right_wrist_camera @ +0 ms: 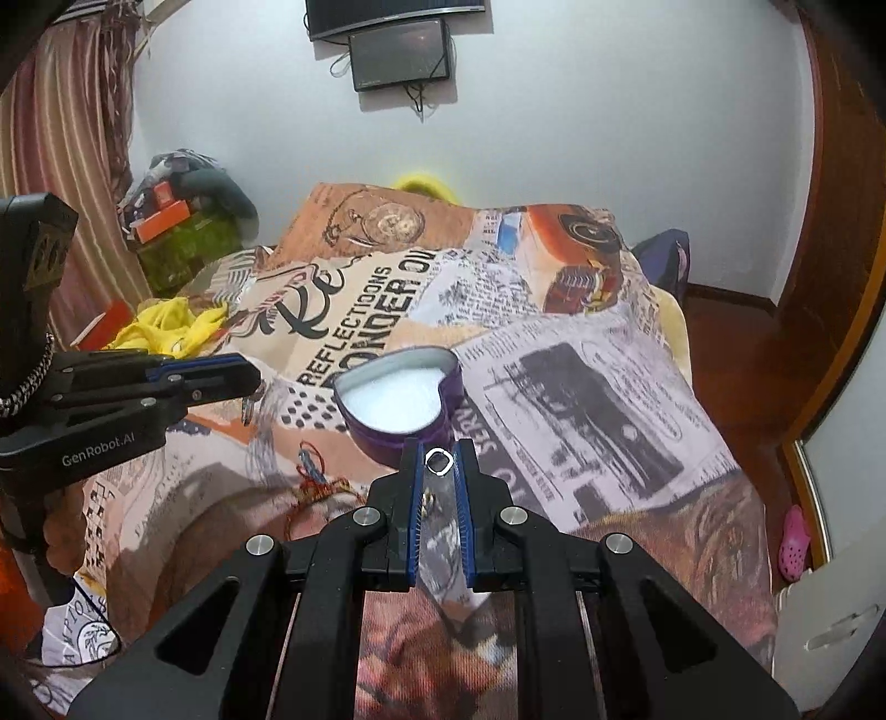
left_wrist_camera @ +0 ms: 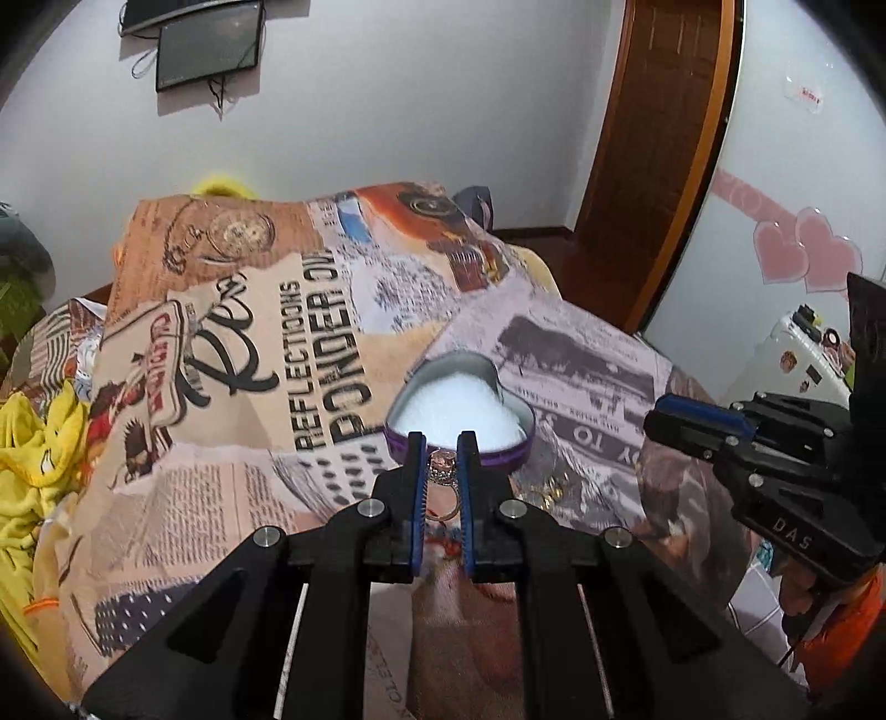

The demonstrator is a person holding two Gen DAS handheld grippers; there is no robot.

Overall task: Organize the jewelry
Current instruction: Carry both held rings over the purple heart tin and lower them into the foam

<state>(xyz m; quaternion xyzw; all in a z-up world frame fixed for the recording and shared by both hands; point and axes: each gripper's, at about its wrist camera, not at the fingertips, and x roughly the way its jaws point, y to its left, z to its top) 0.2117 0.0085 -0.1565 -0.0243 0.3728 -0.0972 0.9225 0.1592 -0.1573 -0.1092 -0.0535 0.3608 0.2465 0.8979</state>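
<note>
A purple heart-shaped box [left_wrist_camera: 459,407] with a white lining sits open on the printed bedspread; it also shows in the right wrist view [right_wrist_camera: 398,396]. My left gripper [left_wrist_camera: 441,443] is shut on a gold ring with a pink stone [left_wrist_camera: 441,471], just in front of the box. My right gripper [right_wrist_camera: 439,451] is shut on a small silver ring [right_wrist_camera: 438,461], also just short of the box. A red string bracelet [right_wrist_camera: 313,476] and gold pieces [left_wrist_camera: 545,490] lie on the spread near the box.
The collage-print bedspread [right_wrist_camera: 581,387] covers the bed. Yellow cloth [right_wrist_camera: 166,327] lies at the left. A wooden door [left_wrist_camera: 653,138], a wall screen [right_wrist_camera: 401,52] and clutter by the curtain [right_wrist_camera: 183,221] surround the bed.
</note>
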